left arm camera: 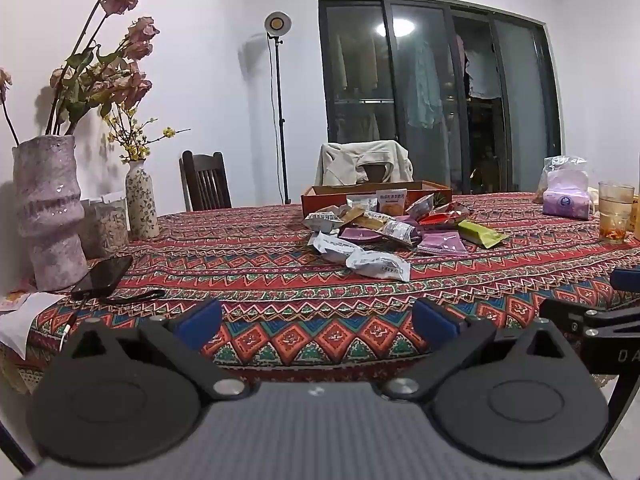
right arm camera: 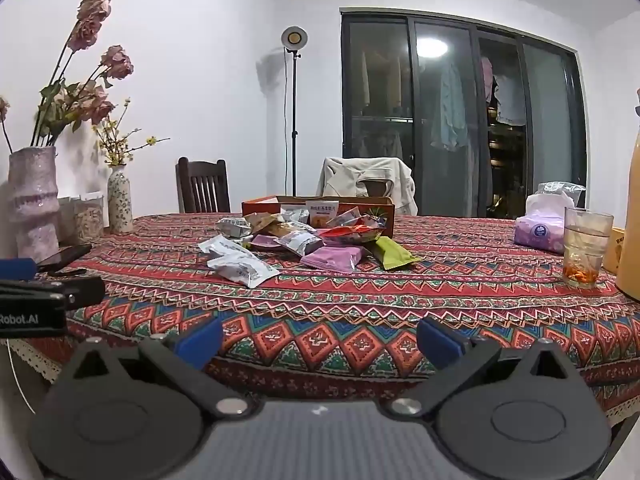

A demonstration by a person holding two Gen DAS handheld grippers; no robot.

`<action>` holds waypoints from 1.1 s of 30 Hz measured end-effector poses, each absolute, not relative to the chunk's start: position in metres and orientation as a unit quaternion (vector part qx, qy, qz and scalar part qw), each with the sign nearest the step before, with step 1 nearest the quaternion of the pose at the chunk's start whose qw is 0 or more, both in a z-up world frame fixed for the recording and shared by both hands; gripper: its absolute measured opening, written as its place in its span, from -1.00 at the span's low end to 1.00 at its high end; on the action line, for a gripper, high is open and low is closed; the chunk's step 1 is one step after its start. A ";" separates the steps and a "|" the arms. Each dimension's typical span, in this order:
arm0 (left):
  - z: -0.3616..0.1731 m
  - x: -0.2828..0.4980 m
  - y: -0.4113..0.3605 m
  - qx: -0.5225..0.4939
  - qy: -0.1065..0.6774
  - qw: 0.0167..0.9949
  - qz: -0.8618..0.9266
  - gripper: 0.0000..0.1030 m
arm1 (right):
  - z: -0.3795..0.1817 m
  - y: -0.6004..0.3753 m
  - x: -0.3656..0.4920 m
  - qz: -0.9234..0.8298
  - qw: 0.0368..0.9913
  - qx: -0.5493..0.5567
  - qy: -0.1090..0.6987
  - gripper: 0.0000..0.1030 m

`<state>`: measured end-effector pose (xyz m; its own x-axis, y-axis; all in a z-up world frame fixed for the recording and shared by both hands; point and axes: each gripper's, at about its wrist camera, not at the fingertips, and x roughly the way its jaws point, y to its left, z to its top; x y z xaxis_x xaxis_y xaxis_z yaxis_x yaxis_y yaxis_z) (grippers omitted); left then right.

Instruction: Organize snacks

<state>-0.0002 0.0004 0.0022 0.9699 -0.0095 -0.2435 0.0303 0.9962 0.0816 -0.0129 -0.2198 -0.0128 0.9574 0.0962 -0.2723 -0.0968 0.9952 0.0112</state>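
Observation:
A heap of snack packets (left arm camera: 384, 226) (right arm camera: 292, 236) lies mid-table on the patterned cloth, in front of an orange cardboard box (left arm camera: 320, 196) (right arm camera: 384, 210) that holds a few more. White packets (left arm camera: 378, 265) (right arm camera: 244, 266) lie nearest, with purple (right arm camera: 332, 259) and green (right arm camera: 394, 254) ones to the right. My left gripper (left arm camera: 318, 322) hovers open over the table's near edge, nothing between its blue pads. My right gripper (right arm camera: 320, 340) is open and empty too, just as far from the heap. Each gripper shows at the edge of the other's view.
Two vases with dried flowers (left arm camera: 48, 208) (left arm camera: 141, 200), a jar and a black phone (left arm camera: 102, 276) stand at the left. A tissue pack (right arm camera: 538, 232), a glass (right arm camera: 586, 246) and a yellow jug (right arm camera: 632, 216) stand at the right. Chairs (left arm camera: 206, 184) line the far side.

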 end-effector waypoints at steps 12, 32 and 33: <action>0.004 -0.001 -0.005 0.049 0.119 0.992 -0.015 1.00 | -0.015 -0.220 -0.013 0.046 0.989 -0.005 0.138 1.00; 0.003 0.001 -0.003 0.042 0.125 0.991 -0.013 1.00 | -0.016 -0.214 -0.015 0.050 0.989 -0.016 0.139 1.00; 0.003 0.001 -0.002 0.042 0.125 0.991 -0.013 1.00 | -0.016 -0.214 -0.015 0.051 0.989 -0.016 0.139 1.00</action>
